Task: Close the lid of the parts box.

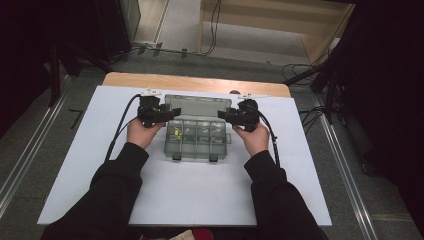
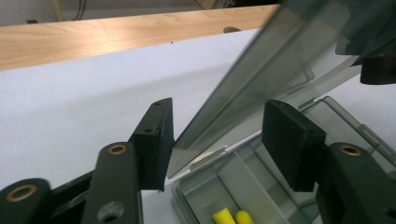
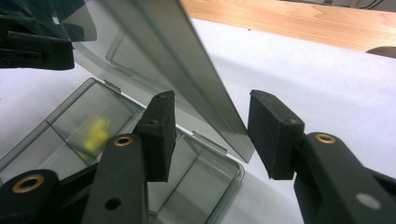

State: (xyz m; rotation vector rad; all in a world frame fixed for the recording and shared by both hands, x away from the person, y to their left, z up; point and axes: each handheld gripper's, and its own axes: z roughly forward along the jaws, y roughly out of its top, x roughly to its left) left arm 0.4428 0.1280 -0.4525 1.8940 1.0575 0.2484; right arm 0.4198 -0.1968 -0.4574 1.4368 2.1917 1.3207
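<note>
Both forearms in from bottom, L gripper [image 1: 159,114] & R gripper [image 1: 231,116] pointing inward at each other, jaws apart, pads not pressing.

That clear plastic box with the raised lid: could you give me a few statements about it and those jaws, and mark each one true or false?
1. The lid of the box is raised. True.
2. Yellow pieces lie in one compartment. True.
3. The box stands on bare wood. False: it stands on the white table sheet.
4. The left gripper has the lid's edge between its open jaws. True.
5. The right gripper is far from the lid. False: the lid's edge is between its jaws.
</note>
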